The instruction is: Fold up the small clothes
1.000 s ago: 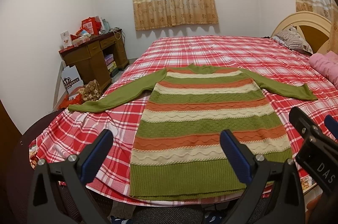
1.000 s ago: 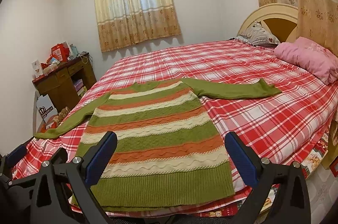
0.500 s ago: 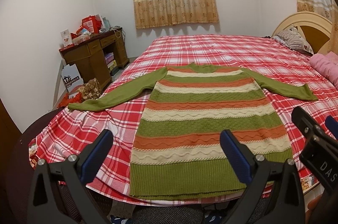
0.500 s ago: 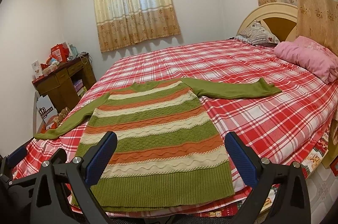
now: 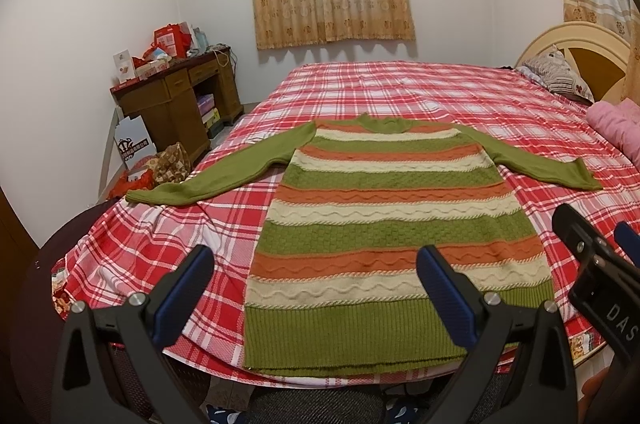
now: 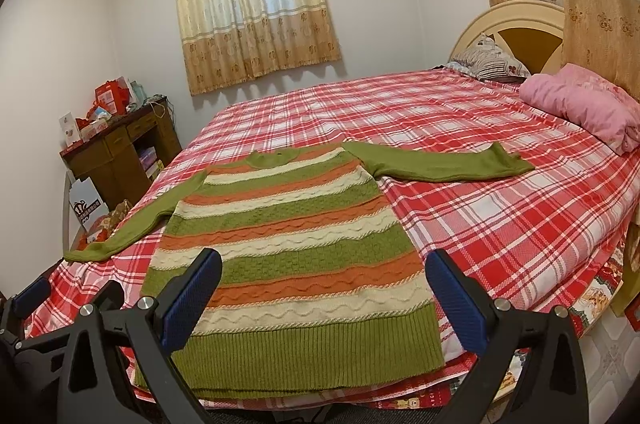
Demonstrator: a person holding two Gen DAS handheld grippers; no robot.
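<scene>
Ahead of both spread, empty grippers, left (image 5: 316,288) and right (image 6: 324,288), we see the sweater (image 5: 392,224) lying lengthwise, hem nearest.

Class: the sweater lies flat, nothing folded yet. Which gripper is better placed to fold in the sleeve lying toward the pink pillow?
Probably the right gripper: open, on the sweater's side nearest that sleeve; left gripper sits farther away.

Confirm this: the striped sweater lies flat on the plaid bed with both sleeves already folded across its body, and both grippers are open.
Not quite. The striped sweater lies flat on the plaid bed, but both sleeves are spread out sideways, as the left wrist view shows. The left gripper and right gripper are open.
</scene>
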